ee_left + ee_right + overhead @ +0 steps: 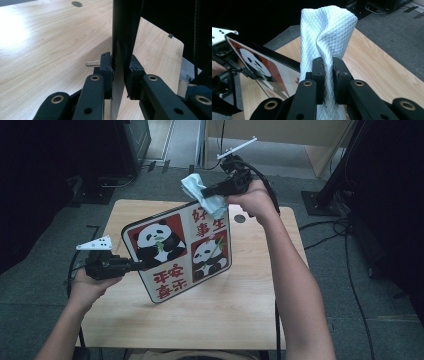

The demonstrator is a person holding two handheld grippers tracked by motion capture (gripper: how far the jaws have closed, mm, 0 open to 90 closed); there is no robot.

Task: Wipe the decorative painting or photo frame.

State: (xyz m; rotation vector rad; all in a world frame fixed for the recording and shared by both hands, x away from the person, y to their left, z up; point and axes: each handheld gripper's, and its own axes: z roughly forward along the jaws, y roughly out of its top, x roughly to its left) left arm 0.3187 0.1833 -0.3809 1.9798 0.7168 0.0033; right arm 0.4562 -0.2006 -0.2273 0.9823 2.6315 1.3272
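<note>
High view takes in the whole arrangement: a person's two forearms reach over a pale wooden table (225,310), and between them a flat, rounded-corner panda board (179,251) is held tilted above the tabletop. Its face is split into four panels, two red ones with black-and-white pandas and two white ones with red characters. The left gripper (136,265) is clamped on the board's left edge, while the right gripper (206,193) presses a light blue cloth (202,194) against the board's upper right corner.

Left gripper view gives what the high view cannot (the board's thinness): seen edge-on, the board is a dark, glossy slab pinched tight between the two black pads (107,68), with the wood grain of the table behind it and a small metal clip (92,63) lying there.

Right gripper view brings out the cloth's quilted diamond weave; it rises crumpled and folded from jaws closed firmly on it, beside the board's dark rim.
</note>
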